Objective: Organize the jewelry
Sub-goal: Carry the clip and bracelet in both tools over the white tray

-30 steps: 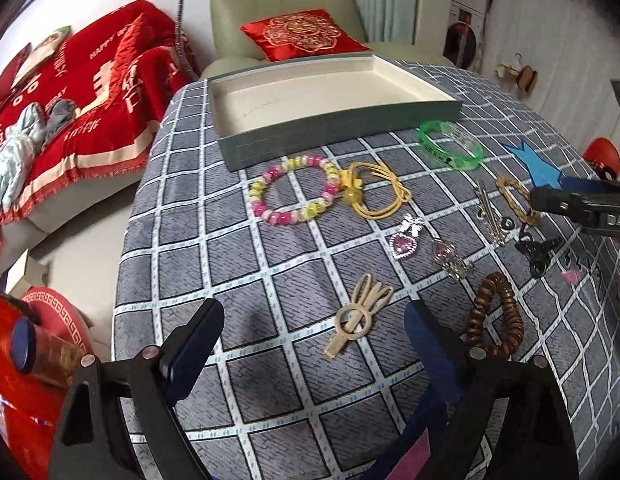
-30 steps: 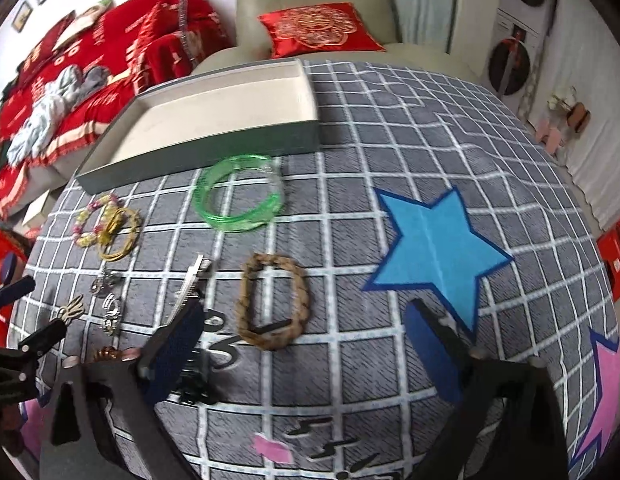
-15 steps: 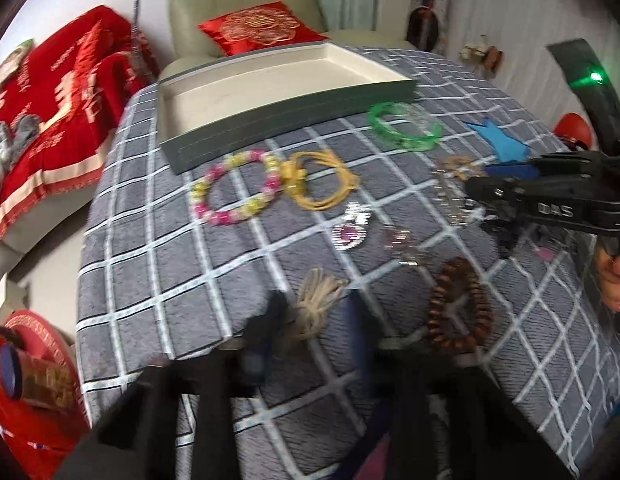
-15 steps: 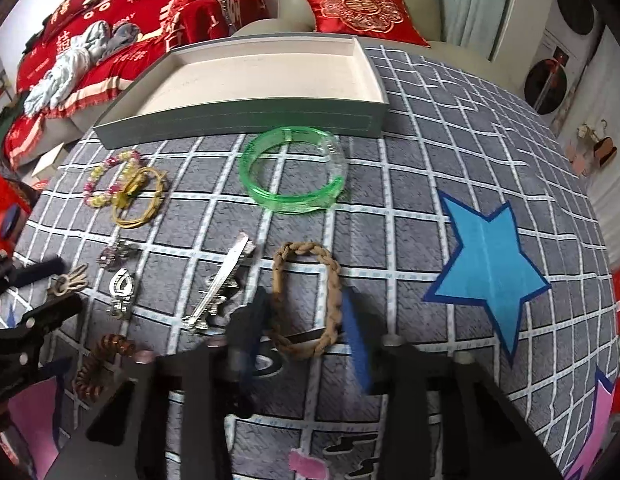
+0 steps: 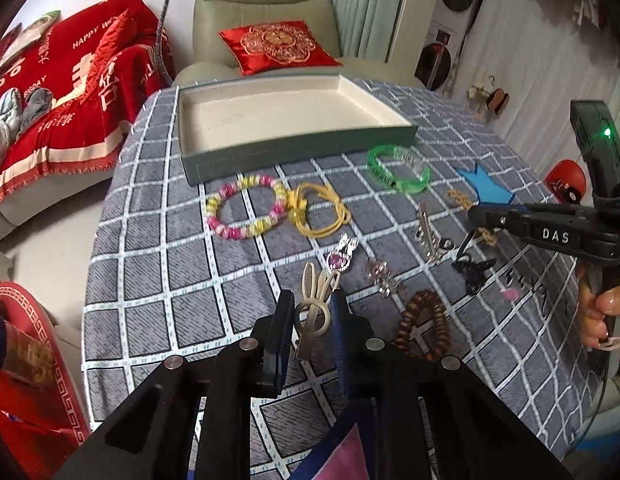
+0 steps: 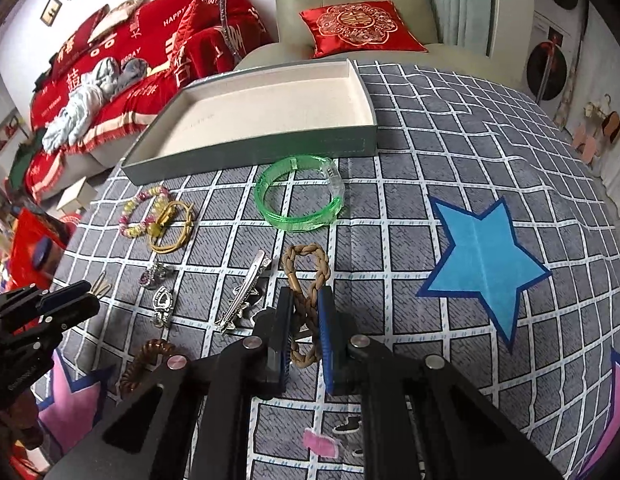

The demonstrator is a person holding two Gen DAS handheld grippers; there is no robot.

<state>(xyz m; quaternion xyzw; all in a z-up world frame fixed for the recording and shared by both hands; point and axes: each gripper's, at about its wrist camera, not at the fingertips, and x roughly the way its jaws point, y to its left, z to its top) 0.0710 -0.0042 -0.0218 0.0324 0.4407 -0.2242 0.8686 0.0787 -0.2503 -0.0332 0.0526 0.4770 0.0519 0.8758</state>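
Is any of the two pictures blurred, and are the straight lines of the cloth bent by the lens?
Left wrist view: sharp; the rabbit clip and box are crisp, the grid lines bow outward, the corners are dark. Right wrist view: equally sharp; the braided bracelet shows clearly, with the same fisheye bending.

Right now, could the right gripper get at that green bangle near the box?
Probably not yet. The right gripper is shut on the braided brown bracelet, so its jaws are taken. The green bangle lies just beyond it on the tablecloth with nothing between; the way is free once the bracelet is dropped.
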